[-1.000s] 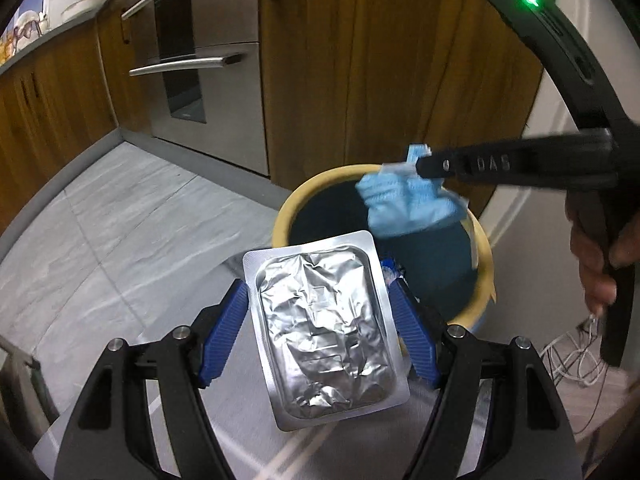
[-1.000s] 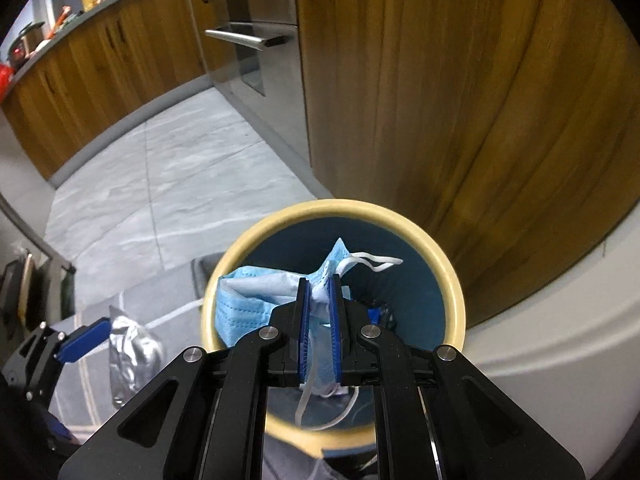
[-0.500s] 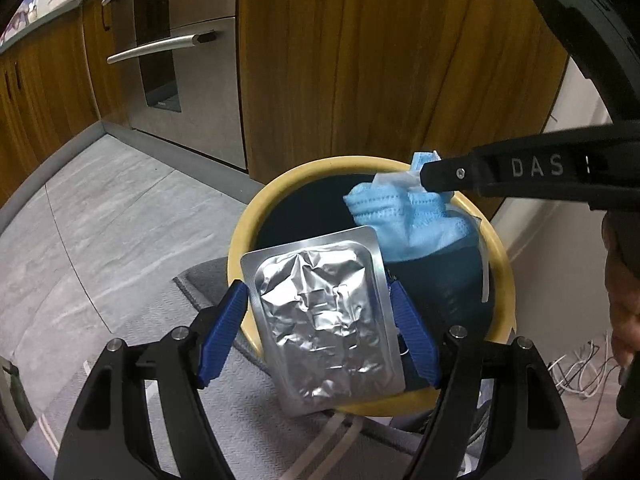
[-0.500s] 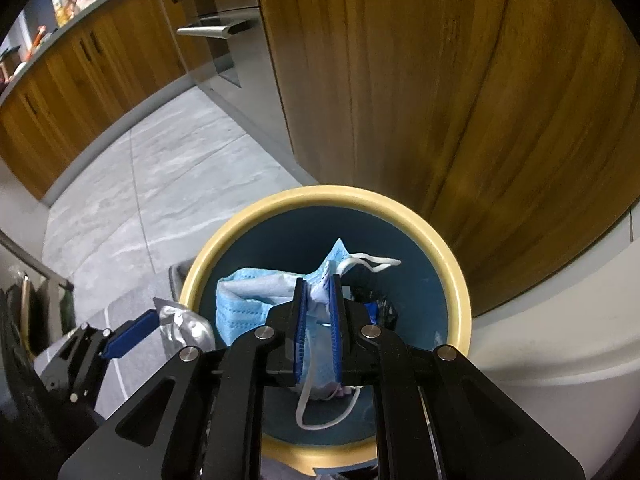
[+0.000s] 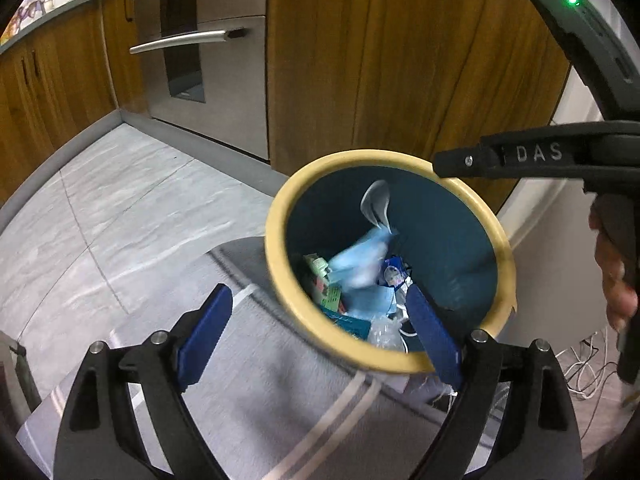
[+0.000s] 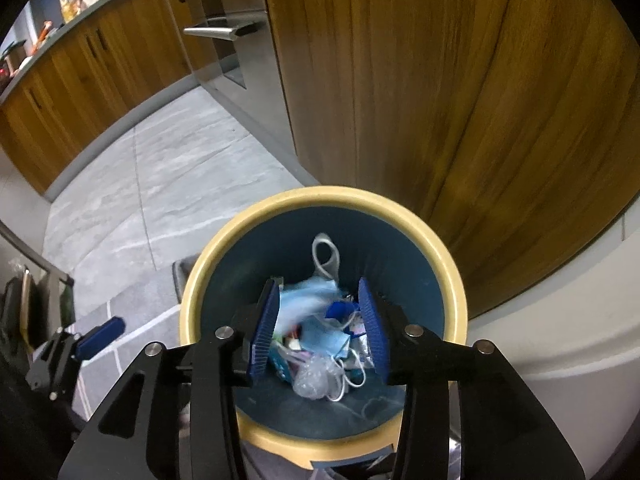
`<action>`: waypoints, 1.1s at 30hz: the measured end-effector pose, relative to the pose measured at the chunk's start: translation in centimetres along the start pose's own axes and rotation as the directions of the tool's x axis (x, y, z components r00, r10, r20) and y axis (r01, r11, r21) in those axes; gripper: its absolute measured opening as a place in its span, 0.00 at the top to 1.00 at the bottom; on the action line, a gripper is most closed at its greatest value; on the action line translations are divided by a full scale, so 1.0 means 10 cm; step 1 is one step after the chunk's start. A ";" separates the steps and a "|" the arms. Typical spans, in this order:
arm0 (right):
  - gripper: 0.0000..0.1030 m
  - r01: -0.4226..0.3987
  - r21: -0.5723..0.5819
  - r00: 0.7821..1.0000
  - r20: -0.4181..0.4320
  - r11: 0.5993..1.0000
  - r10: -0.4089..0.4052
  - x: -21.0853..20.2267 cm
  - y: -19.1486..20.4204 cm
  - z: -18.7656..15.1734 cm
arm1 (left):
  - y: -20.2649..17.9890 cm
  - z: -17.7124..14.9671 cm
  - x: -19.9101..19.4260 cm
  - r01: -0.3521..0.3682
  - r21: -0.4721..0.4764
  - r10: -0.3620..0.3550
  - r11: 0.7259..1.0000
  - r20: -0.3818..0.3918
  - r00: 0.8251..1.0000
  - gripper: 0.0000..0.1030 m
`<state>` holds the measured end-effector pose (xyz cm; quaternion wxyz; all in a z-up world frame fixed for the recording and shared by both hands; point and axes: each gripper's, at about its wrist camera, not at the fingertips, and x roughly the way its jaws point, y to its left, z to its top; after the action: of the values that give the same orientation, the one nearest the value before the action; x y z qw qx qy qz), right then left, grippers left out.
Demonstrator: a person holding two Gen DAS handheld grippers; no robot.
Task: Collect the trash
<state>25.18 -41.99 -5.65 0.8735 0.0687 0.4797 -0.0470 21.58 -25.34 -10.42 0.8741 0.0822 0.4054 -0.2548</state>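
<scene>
A round bin with a yellow rim (image 5: 273,256) (image 6: 192,304) and teal inside stands on the floor and holds mixed trash. A blue face mask (image 5: 360,258) (image 6: 304,300) is blurred inside the bin, free of any grip, its white ear loop (image 6: 325,254) above it. My right gripper (image 6: 318,292) hangs over the bin mouth with its jaws opening and no pad on the mask. My left gripper (image 5: 318,332) is at the bin's near rim, its jaws opening wide with nothing between them. I cannot pick out the foil pack among the trash.
The bin sits on a grey striped mat (image 5: 280,400) on grey floor tiles. Wooden cabinet doors (image 5: 400,60) and a steel oven (image 5: 188,40) stand behind it. White cables (image 5: 580,372) lie at the right, near a person's hand (image 5: 616,280).
The right gripper has opened and the blue mask has dropped into the bin. The left gripper has opened wider and the foil pack has left its fingers.
</scene>
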 end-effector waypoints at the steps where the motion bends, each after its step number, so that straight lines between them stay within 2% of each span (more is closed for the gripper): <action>1: 0.57 0.000 -0.004 1.000 0.006 1.000 0.000 -0.03 0.00 0.00 | 0.00 -0.02 -0.05 -0.001 0.000 0.001 1.000 0.002 1.000 0.15; 7: 0.57 -0.008 -0.074 1.000 0.028 0.997 0.011 -0.39 0.12 -0.18 | 0.01 -0.17 -0.53 -0.044 0.019 0.043 0.999 0.021 0.999 0.14; 10: 0.57 -0.020 -0.064 1.000 0.023 0.998 0.021 -0.61 0.13 -0.32 | 0.03 -0.26 -0.84 -0.030 -0.017 0.030 0.999 0.028 0.999 0.13; 15: 0.55 -0.017 -0.062 0.999 0.030 0.998 0.018 -1.02 0.15 -0.65 | 0.01 -0.41 -1.42 -0.024 -0.029 0.026 0.999 0.063 0.998 0.06; 17: 0.40 -0.015 -0.073 0.999 0.049 0.997 0.019 -1.17 0.17 -0.77 | 0.00 -0.45 -1.61 -0.024 -0.036 0.027 0.999 0.074 0.997 0.06; 18: 0.38 -0.007 -0.084 0.997 0.073 0.996 0.013 -1.29 0.19 -0.85 | 0.00 -0.46 -1.68 -0.027 -0.040 0.031 0.999 0.082 0.996 0.06; 20: 0.25 0.012 -0.098 0.994 0.106 0.995 -0.002 -1.46 0.22 -0.97 | -0.02 -0.47 -1.83 -0.038 -0.051 0.043 0.998 0.102 0.994 0.06; 23: 0.16 0.032 -0.088 0.986 0.164 0.996 -0.017 -1.74 0.22 -1.18 | -0.05 -0.50 -2.04 -0.053 -0.068 0.062 0.996 0.131 0.989 0.06; 29: 0.08 0.042 -0.021 0.974 0.226 0.999 -0.036 -2.06 0.15 -1.45 | -0.14 -0.57 -2.42 -0.061 -0.092 0.080 0.994 0.226 0.971 0.06; 33: 0.07 0.062 0.016 0.966 0.249 0.998 -0.064 -2.14 0.16 -1.57 | -0.17 -0.60 -2.43 -0.054 -0.097 0.074 0.994 0.217 0.973 0.06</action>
<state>0.91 -37.46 4.25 0.9247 0.0508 0.3676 -0.0849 3.56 -15.55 3.95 0.9242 0.0266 0.3142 -0.2155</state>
